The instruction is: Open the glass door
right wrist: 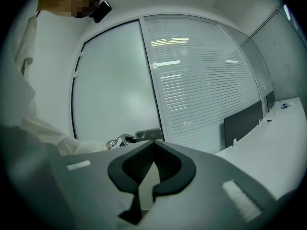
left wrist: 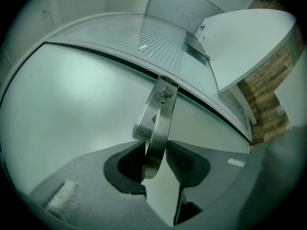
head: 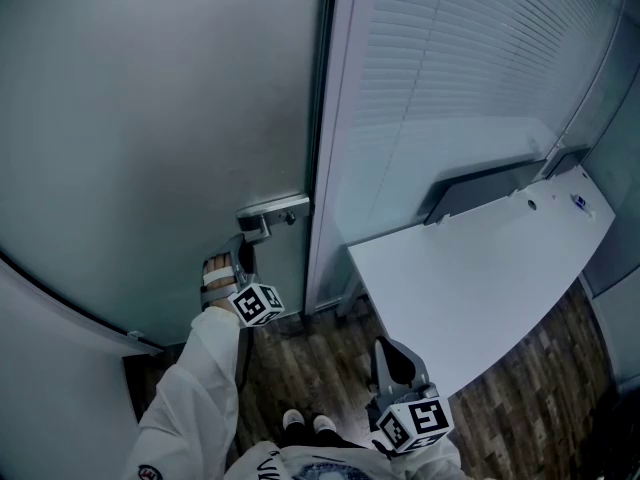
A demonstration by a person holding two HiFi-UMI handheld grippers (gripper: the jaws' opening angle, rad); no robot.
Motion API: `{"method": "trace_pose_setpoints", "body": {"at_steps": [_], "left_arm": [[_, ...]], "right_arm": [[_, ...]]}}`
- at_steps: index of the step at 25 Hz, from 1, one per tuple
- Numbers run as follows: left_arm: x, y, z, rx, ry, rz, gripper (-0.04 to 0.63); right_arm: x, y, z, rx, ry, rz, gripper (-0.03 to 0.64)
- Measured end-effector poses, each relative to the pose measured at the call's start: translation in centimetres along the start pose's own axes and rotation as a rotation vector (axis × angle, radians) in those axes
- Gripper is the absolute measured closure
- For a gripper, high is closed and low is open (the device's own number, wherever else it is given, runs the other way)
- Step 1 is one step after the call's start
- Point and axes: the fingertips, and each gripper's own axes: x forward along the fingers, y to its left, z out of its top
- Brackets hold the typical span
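The frosted door (head: 150, 118) is standing closed, its edge lying against the dark frame strip beside the blinds (head: 450, 68); its steel handle (head: 272, 211) is sitting at that edge, roughly level. The left tongs (left wrist: 154, 158) are reaching up to the handle from below; in the left gripper view the free end of the lever is lying between the jaws, which are pressing in on it from both sides; the dark pads (left wrist: 125, 163) are touching the metal, so these tongs are clamping the handle. Their cube (head: 258, 304) is riding just behind them; a white sleeve (head: 195, 388) is running from it down toward the bottom of the head view. The right tongs (right wrist: 153, 145) are hanging well apart from the door, near the closest edge of the white desk (head: 500, 268); their jaw tips are meeting, leaving only a thin slit lower down, and they are holding nothing. The desk is standing against the blinds; a grey panel (head: 485, 186) is rising along its far edge; dark wooden floor (head: 300, 363) is showing between desk and door.
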Motion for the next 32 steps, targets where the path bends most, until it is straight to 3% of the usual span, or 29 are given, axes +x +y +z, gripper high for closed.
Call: {"method": "trace_pose_setpoints", "body": {"at_steps": [5, 7, 17, 32], "left_arm": [[0.7, -1.2, -0.6, -0.275, 0.034, -0.033, 0.469], [0.7, -1.6, -0.7, -0.341, 0.052, -0.050, 0.466], [-3.6, -1.9, -0.5, -0.315, 0.063, -0.045, 0.465], [-11.7, -5.0, -0.3, -0.258, 0.096, -0.119, 0.465]], "right_arm": [[-0.3, -0.6, -0.1, -0.004, 0.012, 0.008, 0.612], [-0.6, -0.7, 0.1, -0.004, 0.011, 0.010, 0.612], [-2.4, -1.0, -0.3, 0.021, 0.017, 0.025, 0.612], [-1.3, 0.1, -1.8, 0.040, 0.034, 0.115, 0.612]]}}
